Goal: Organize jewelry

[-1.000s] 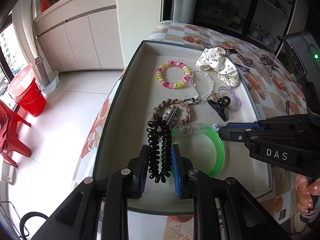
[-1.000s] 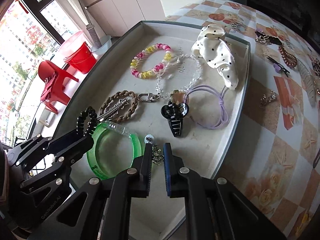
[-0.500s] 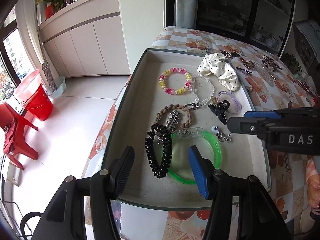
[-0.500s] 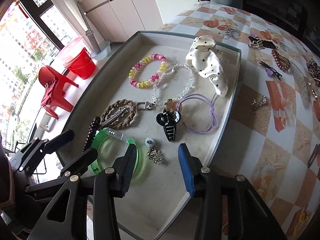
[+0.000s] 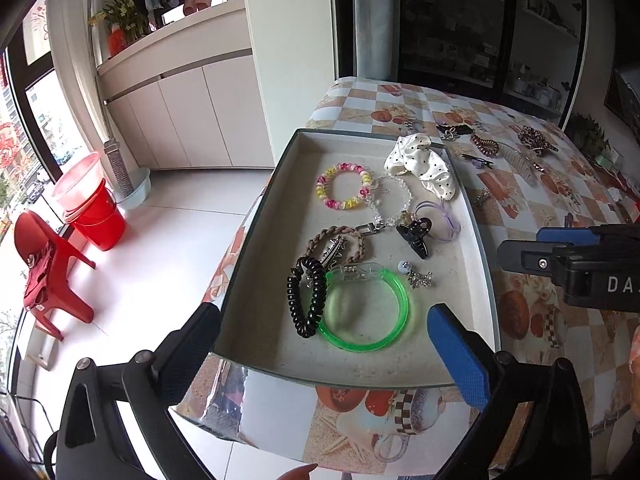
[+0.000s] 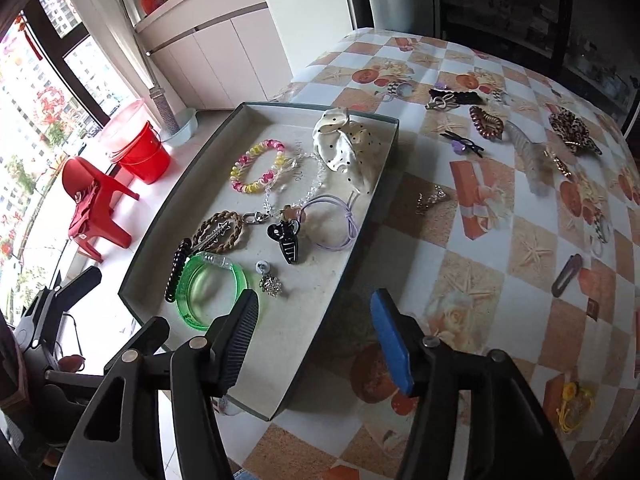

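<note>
A shallow grey tray [image 5: 256, 216] [image 6: 384, 148] on the table holds a black spiral hair tie [image 5: 305, 296] [image 6: 178, 268], a green bangle [image 5: 366, 312] [image 6: 212, 292], a silver earring [image 5: 416, 276] [image 6: 270, 282], a black claw clip [image 5: 416, 234] [image 6: 286, 238], a braided band, bead bracelets, a purple tie and a white dotted scrunchie [image 5: 420, 160] [image 6: 346, 144]. My left gripper [image 5: 324, 344] is open and empty above the tray's near edge. My right gripper [image 6: 316, 340] is open and empty above the tray's near right corner.
Loose pieces lie on the checked tablecloth right of the tray: a small silver piece [image 6: 430, 198], a brown spiral tie [image 6: 486, 122], a black hairpin [image 6: 462, 142], a clear comb [image 6: 528, 156], a leopard scrunchie [image 6: 572, 130]. The table edge drops to the floor on the left.
Both grippers opened and pulled back and up. The left let go of the black spiral tie, the right let go of the silver earring; both now lie in the tray.
</note>
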Tool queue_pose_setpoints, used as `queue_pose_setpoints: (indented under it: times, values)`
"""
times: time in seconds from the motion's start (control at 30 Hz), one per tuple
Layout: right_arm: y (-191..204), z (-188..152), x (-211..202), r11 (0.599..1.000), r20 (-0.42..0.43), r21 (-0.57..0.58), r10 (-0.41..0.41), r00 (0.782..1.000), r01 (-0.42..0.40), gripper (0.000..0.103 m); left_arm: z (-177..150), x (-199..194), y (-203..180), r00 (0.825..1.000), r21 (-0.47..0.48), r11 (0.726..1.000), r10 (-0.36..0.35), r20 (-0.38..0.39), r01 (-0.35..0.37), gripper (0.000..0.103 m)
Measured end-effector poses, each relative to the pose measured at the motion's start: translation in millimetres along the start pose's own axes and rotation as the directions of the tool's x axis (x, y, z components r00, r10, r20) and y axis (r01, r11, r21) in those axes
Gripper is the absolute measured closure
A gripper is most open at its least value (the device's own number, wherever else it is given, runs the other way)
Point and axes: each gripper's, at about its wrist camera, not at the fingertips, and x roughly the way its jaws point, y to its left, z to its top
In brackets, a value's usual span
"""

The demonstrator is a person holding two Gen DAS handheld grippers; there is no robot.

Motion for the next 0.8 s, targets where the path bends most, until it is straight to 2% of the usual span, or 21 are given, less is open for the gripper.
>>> queue_pose_setpoints:
  times: [0.1, 0.2, 0.5, 0.8]
  values:
    - [2.4, -7.0, -10.1, 1.000, 0.014, -0.020, -0.017, 1.000, 0.017, 0.029, -3.5, -7.5, -5.1, 0.999, 0.001, 0.999, 0.036, 0.000, -0.036, 0.000]
    - [5.4, -14.9, -21.1, 0.998, 0.033, -0.040, -0.037, 0.999, 0.039, 0.024, -7.0, -16.9, -8.4, 0.999, -0.014, 0.999, 0.033, 0.001, -0.033, 0.000]
    - [1.2, -33.1, -35.7, 0.997, 0.041, -0.039, -0.064, 0.997, 0.066, 0.021, -15.9, -42.7, -17.7, 1.000, -0.025, 0.999, 0.021, 0.015, -0.020, 0.000]
    - [1.1, -44.3, -45.8, 0.995, 0.060, -0.058, -0.076, 0.995, 0.079, 0.020, -28.2, -50.1, -18.0, 1.000, -0.039, 0.999, 0.020, -0.004, -0.020, 0.000]
